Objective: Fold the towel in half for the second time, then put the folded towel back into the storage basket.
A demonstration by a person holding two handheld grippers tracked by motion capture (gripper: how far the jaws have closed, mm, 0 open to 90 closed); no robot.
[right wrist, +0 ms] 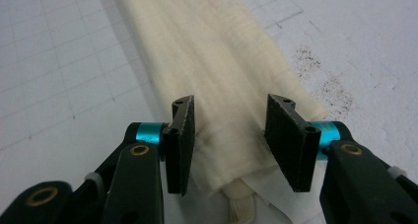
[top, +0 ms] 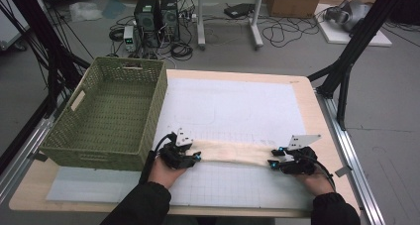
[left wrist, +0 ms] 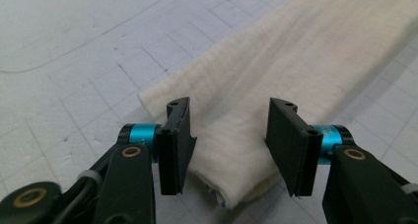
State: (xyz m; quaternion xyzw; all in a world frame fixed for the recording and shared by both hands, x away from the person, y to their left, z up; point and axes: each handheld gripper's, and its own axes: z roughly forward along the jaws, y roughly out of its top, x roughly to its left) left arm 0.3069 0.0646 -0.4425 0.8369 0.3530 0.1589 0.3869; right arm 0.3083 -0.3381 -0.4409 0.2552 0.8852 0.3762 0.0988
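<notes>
Left gripper (left wrist: 229, 140) — jaws apart, straddling cream cloth (left wrist: 276, 81) end; right gripper (right wrist: 229, 140) — same, opposite end, not clamped.

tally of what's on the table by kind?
Cloth: 1
Basket: 1
Mat: 1
Tools: 2, left tool and right tool, one at each end of the cloth
Total: 5

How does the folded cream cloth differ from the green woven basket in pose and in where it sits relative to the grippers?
The cream cloth lies flat in a long strip between the left gripper and right gripper; the green basket stands upright at the table's left, apart from both. The cloth is soft and folded, the basket rigid and open-topped. Both rest on the table.
</notes>
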